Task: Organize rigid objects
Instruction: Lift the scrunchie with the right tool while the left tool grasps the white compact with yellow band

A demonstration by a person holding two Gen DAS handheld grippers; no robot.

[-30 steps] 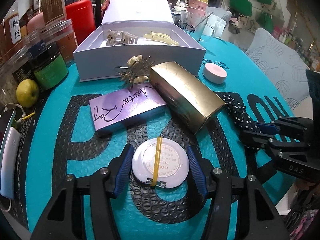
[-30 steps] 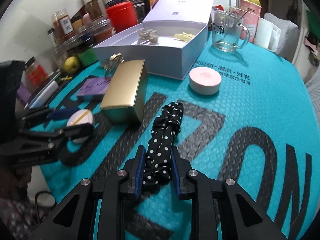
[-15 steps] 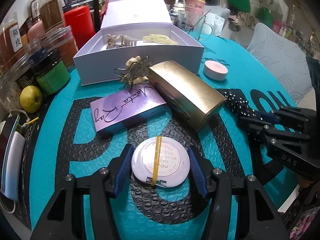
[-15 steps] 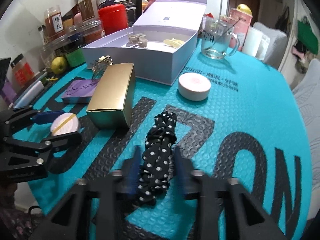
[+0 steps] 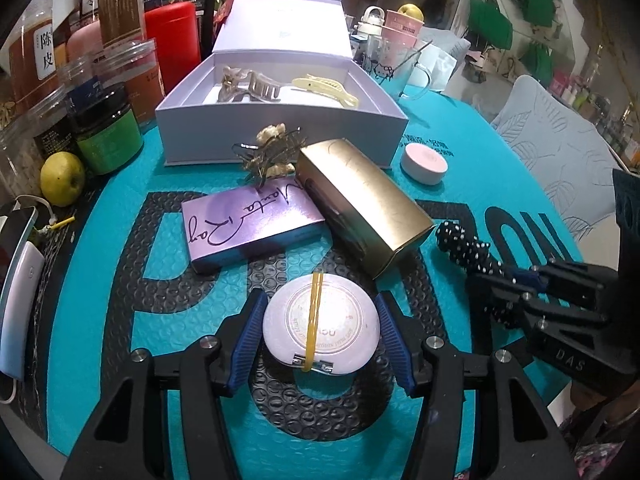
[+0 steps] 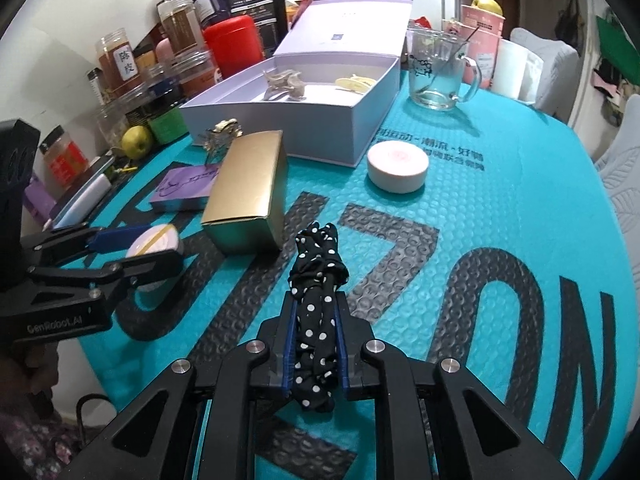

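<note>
Right gripper [image 6: 315,320] clamped on polka-dot scrunchie [image 6: 316,280]; left gripper [image 5: 322,330] hugging round compact [image 5: 320,324].

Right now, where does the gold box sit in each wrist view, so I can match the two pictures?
Left wrist view: the gold box lies just right of centre, running diagonally, beyond the round compact.
Right wrist view: the gold box is left of centre, up-left of the polka-dot scrunchie.
Shared landmark: the open lavender box stands just behind it in both.
</note>
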